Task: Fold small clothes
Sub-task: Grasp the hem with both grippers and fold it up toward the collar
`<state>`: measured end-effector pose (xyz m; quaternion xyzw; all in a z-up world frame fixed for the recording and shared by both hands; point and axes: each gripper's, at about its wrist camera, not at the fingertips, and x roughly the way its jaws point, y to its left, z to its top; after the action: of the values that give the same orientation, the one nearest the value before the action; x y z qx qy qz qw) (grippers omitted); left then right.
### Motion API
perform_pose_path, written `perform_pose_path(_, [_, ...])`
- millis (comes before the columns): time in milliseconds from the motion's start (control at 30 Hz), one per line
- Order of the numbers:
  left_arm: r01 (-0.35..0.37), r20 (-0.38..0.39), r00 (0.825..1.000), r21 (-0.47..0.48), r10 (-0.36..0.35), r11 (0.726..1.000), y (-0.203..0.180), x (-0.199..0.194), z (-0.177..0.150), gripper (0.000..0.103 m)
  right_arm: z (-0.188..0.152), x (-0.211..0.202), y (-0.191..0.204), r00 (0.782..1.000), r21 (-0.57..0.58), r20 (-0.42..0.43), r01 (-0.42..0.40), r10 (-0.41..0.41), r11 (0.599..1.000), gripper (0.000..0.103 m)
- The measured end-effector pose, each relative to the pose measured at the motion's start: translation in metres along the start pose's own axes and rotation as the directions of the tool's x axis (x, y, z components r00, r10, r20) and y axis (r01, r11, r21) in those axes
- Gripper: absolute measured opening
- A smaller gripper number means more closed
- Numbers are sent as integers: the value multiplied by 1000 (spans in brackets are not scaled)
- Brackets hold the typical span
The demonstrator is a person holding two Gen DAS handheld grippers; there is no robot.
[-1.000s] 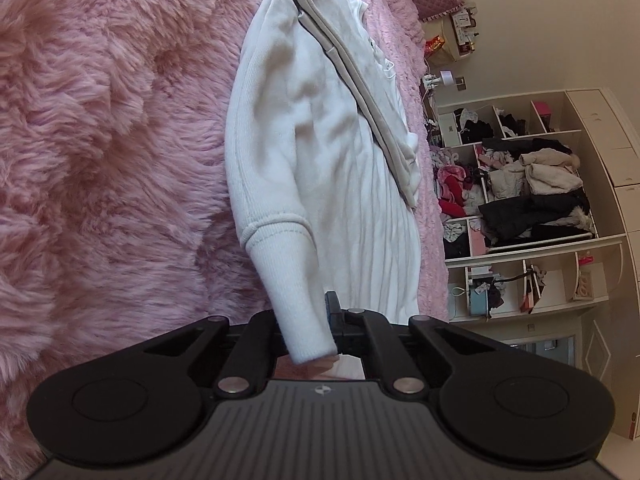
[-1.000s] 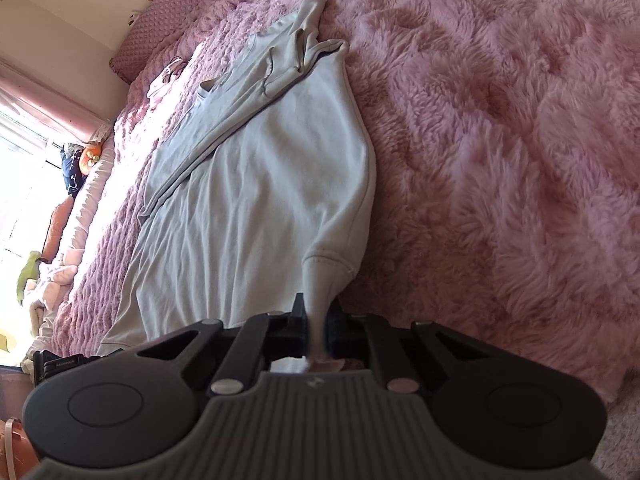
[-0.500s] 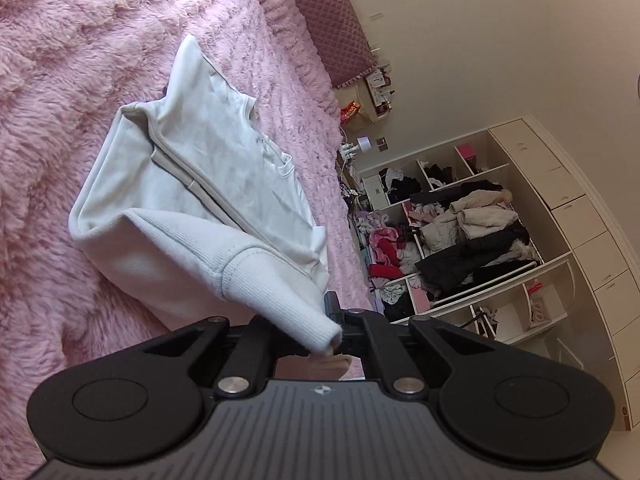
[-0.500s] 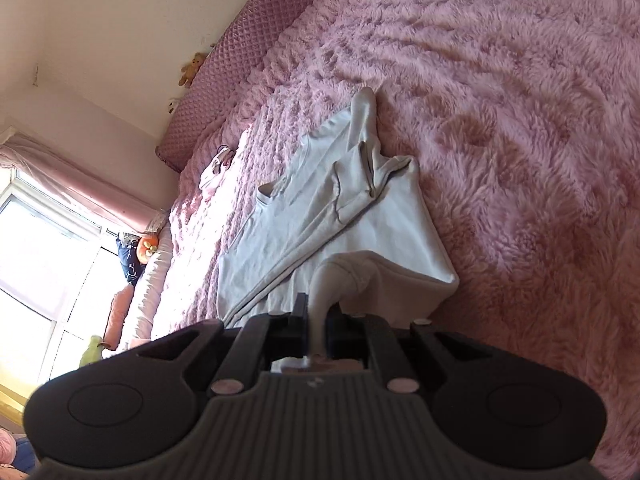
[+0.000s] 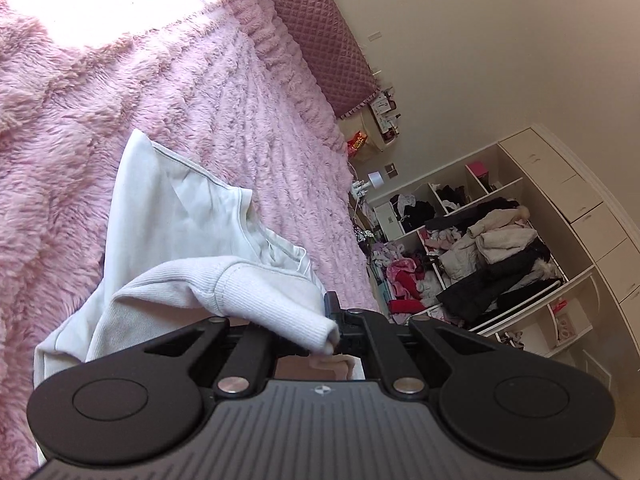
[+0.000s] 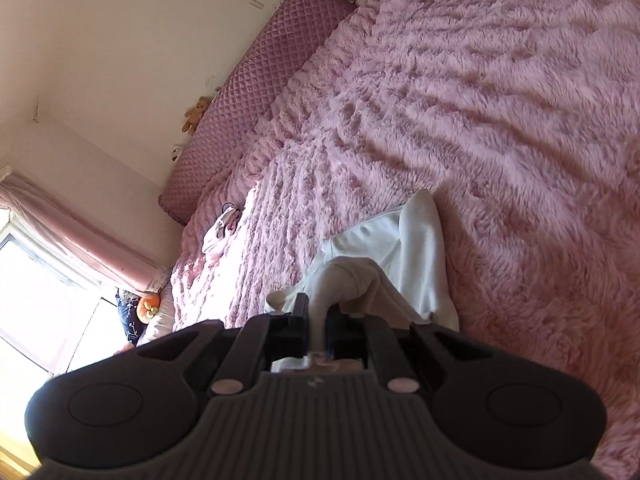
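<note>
The left gripper [image 5: 334, 326] is clamped on a ribbed cuff of the white garment [image 5: 160, 216]; the cuff hides one finger, and the pinch point itself is covered. The right gripper [image 6: 318, 328] is closed on a thin gathered corner of the same cloth, its fingertips cut off behind the fabric. The rest of the garment drapes onto the pink fluffy blanket [image 6: 500, 120], partly hidden by both gripper bodies. Beyond lie a quilted headboard [image 6: 248, 92] and open shelves [image 5: 480, 248] of jumbled clothes, too small to sort out.
</note>
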<state>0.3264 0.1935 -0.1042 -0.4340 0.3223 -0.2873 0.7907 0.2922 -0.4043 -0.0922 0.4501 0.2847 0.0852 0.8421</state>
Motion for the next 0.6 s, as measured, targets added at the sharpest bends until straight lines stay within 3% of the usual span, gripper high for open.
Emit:
perform_pose_path(200, [-66,-26,997,12,67,998,31,49,33,5,25,79,-11,997,-37,-21,75,-76,997,3])
perform_pose_path(300, [-156,-72,986,-31,153,987,53,64,43,8,32,106,-26,992,-6,-36,122,-122,992,3])
perform_pose_path(400, [-195,-69,979,-65,191,979,65,57,58,14,37,122,-47,990,71,-61,134,-130,988,7])
perform_pose_path(500, [-216,-17,976,-20,215,976,55,35,69,15,40,121,-48,992,63,-69,107,-103,992,11])
perform_pose_path(600, [-212,-8,977,13,213,977,46,13,70,15,41,107,-44,998,55,-19,67,-66,996,32])
